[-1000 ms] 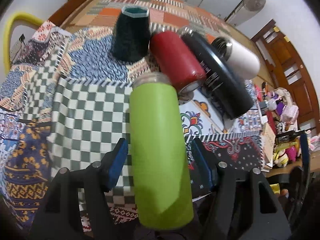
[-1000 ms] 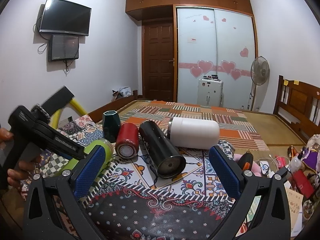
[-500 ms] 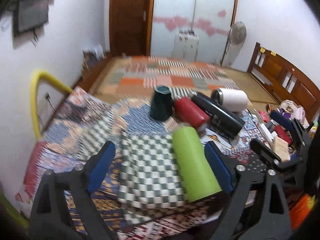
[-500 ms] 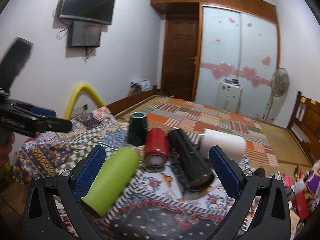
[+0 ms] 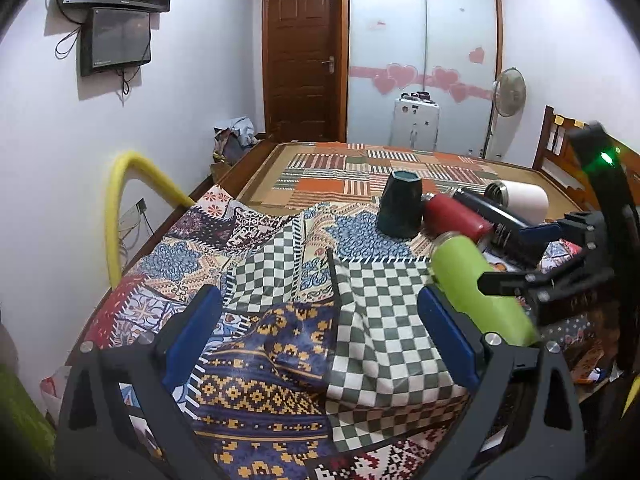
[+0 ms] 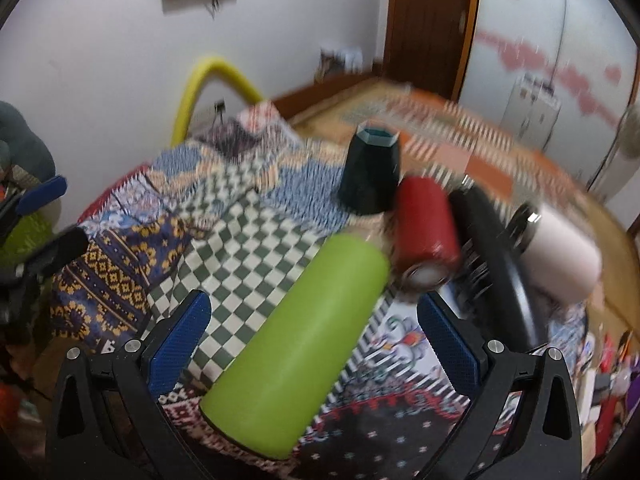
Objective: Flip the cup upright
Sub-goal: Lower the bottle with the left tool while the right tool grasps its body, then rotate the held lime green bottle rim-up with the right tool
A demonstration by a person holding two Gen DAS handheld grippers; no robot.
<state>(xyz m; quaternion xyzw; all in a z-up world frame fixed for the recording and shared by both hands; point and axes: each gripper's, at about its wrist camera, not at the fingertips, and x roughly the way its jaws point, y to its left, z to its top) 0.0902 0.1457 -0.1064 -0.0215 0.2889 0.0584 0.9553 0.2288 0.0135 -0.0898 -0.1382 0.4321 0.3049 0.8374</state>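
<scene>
A lime green cup lies on its side on the patterned cloth, its base toward me. My right gripper is open, its blue pads on either side of the cup, not touching it. In the left wrist view the green cup lies to the right, with the right gripper over it. My left gripper is open and empty above the checkered cloth, left of the cup.
A dark teal cup stands mouth down behind. A red cup, a black bottle and a white bottle lie on their sides to the right. A yellow hoop stands at the table's left edge.
My left gripper has pulled back and left, away from the green cup. My right gripper has swung over and down onto the green cup, which has rolled slightly.
</scene>
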